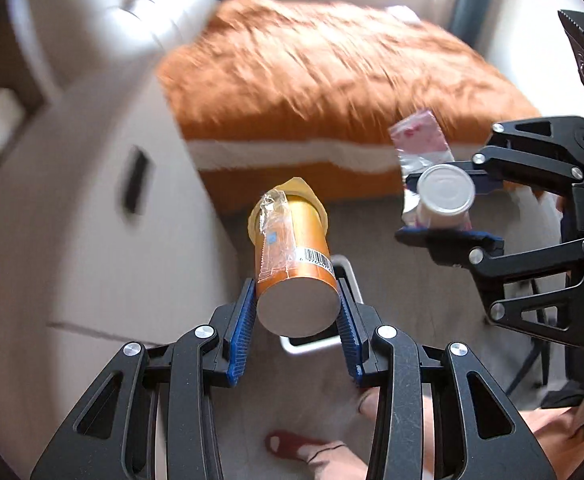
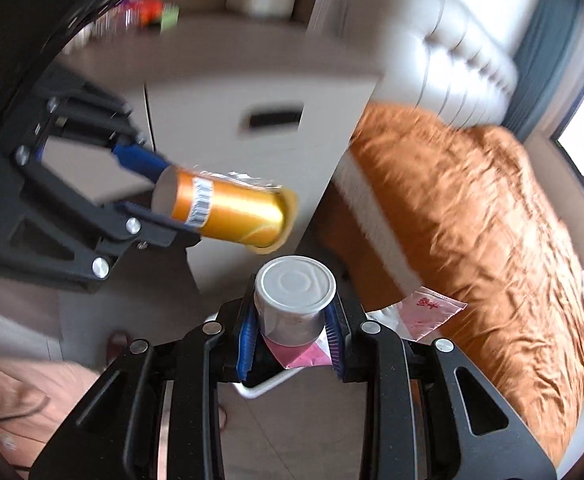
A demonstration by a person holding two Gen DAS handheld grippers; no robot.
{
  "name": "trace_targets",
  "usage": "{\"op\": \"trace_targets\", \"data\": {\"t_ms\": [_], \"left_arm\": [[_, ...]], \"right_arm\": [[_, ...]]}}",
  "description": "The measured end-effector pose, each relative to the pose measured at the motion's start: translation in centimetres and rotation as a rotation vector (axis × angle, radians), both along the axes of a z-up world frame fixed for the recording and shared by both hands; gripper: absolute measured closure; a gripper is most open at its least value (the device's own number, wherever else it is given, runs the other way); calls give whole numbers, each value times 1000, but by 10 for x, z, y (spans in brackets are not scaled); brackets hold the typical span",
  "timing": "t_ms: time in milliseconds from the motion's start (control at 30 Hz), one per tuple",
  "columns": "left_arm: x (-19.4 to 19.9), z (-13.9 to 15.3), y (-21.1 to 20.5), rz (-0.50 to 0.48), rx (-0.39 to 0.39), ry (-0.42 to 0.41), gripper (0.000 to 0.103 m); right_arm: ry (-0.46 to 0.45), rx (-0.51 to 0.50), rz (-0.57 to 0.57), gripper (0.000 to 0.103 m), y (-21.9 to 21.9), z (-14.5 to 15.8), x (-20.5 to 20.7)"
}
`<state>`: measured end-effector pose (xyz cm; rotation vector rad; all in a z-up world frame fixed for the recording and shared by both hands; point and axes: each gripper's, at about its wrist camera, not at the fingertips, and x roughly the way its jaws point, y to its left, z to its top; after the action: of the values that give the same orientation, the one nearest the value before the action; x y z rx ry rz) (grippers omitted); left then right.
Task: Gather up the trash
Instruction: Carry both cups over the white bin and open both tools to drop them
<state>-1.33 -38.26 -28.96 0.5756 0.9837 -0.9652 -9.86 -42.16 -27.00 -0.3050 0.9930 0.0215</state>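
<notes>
Left gripper [image 1: 298, 312]: clamped on orange cup [image 1: 296, 256] near its flat base, blue pads [image 1: 244, 320] pressed against both sides. Cup held in the air, tilted away from the camera, barcode label on its wall, clear straw wrapper [image 1: 276, 232] stuck along its length, yellow lid at the far end. Same cup seen from the right wrist view as lying nearly sideways, base toward the left gripper.

Right gripper [image 2: 292, 320]: clamped on silver can [image 2: 294, 300], ribbed blue pads on either side of its wall, flat sealed top facing the camera. Pink-printed plastic bag [image 2: 424, 312] pinched together with the can, hanging out beside and below it.

Both held items near each other, apart, above the floor beside the bed with orange cover [image 1: 332, 72]. White cabinet [image 2: 252, 120] behind. White-rimmed bin [image 1: 312, 344] partly visible below the cup.
</notes>
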Motion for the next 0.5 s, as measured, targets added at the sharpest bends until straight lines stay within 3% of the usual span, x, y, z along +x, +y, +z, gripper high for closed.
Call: {"op": "trace_targets", "data": {"t_ms": [67,233,367,500], "left_arm": [[6,-45,-15,-41,21,50,65],[25,-148,-46,-32,79,156,65],[33,-231,-64,-45,129,194,65],[39,-300,-73,-65,169,238,63]], "right_arm": [[39,-15,23,72,-7,-36,3],[163,-43,101,72,-24,-156,9],[218,-80,173,72,-31,-236,9],[241,-85,226,72,-36,-293,6]]}}
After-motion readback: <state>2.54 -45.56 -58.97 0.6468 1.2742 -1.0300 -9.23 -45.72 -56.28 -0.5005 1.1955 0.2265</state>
